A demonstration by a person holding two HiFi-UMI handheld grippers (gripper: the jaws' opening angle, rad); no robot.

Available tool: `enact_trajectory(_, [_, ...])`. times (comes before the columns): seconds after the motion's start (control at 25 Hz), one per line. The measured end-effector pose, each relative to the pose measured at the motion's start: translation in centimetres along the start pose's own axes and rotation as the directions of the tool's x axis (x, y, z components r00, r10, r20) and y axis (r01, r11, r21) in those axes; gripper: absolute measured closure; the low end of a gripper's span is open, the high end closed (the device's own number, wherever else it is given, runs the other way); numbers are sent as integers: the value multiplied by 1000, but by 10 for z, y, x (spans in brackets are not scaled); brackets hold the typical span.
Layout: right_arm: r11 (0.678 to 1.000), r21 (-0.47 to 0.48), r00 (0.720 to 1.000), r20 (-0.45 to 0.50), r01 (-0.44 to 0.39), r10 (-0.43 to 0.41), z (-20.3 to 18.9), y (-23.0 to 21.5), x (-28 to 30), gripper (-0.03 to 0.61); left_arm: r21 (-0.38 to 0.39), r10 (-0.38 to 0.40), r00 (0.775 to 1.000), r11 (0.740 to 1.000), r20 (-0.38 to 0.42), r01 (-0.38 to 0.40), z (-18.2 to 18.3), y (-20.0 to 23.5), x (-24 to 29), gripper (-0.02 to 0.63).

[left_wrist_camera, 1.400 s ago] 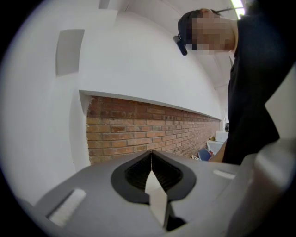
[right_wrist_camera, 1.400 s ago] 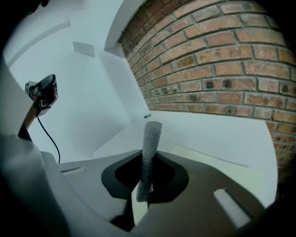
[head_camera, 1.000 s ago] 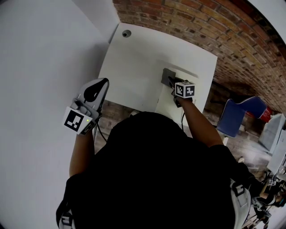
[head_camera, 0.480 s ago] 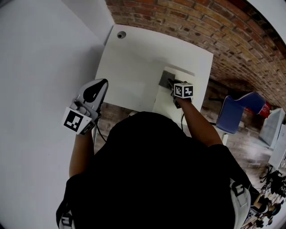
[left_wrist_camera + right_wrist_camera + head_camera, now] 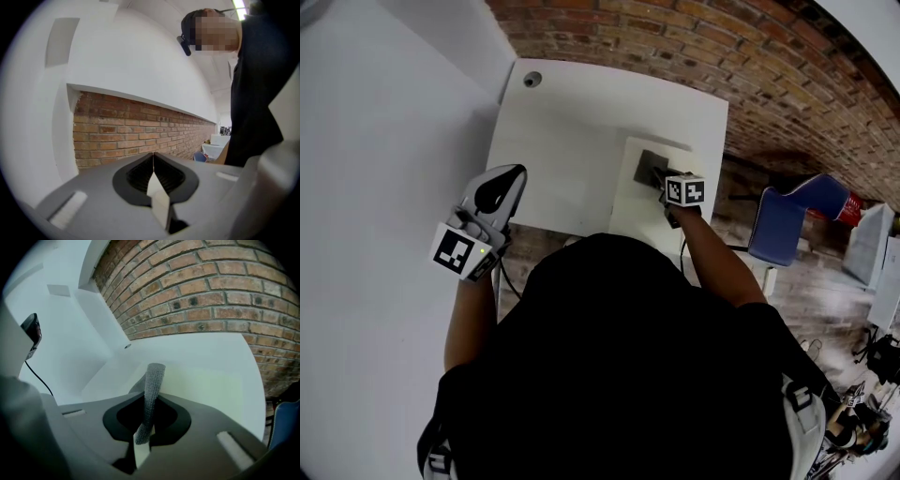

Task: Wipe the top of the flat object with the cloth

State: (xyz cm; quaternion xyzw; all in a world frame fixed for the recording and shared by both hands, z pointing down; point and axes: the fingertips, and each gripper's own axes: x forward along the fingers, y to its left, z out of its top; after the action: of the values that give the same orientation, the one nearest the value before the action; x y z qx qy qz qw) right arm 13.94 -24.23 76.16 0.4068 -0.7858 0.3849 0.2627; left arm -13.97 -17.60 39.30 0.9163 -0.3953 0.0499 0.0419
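A pale flat panel (image 5: 630, 192) lies on the right part of the white table (image 5: 562, 141); in the right gripper view the panel (image 5: 206, 380) stretches ahead of the jaws. My right gripper (image 5: 664, 180) is shut on a grey cloth (image 5: 650, 167), which rests on the panel's far part. Up close, the cloth (image 5: 153, 385) stands pinched between the right gripper (image 5: 145, 420) jaws. My left gripper (image 5: 499, 187) hangs in the air left of the table's near edge. Its jaws (image 5: 153, 157) are pressed together with nothing in them and point at a brick wall.
A round cable hole (image 5: 532, 80) sits in the table's far left corner. Brick wall (image 5: 722, 47) runs behind the table and a white wall (image 5: 375, 141) along its left. A blue chair (image 5: 783, 220) stands to the right of the table.
The right gripper has drawn the cloth a little toward the table's near edge along the panel. The left gripper has stayed where it was.
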Motion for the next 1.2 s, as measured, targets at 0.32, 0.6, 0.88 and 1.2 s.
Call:
enact_trajectory(0.32, [998, 36, 998, 8, 55, -55, -14, -35, -20, 568, 1, -57, 998, 998, 7, 57, -1, -11, 26, 611])
enact_trajectory(0.6, [994, 49, 995, -2, 99, -99, -23, -63, -38, 568, -1, -83, 997, 997, 3, 83, -1, -21, 42, 611])
enact_trajectory(0.88, [988, 48, 989, -9, 148, -148, -27, -90, -53, 568, 1, -98, 995, 995, 0, 98, -2, -22, 54, 611])
enact_trajectory(1.2, [976, 62, 978, -11, 209, -209, -35, -118, -66, 568, -1, -112, 994, 994, 2, 112, -5, -23, 63, 611])
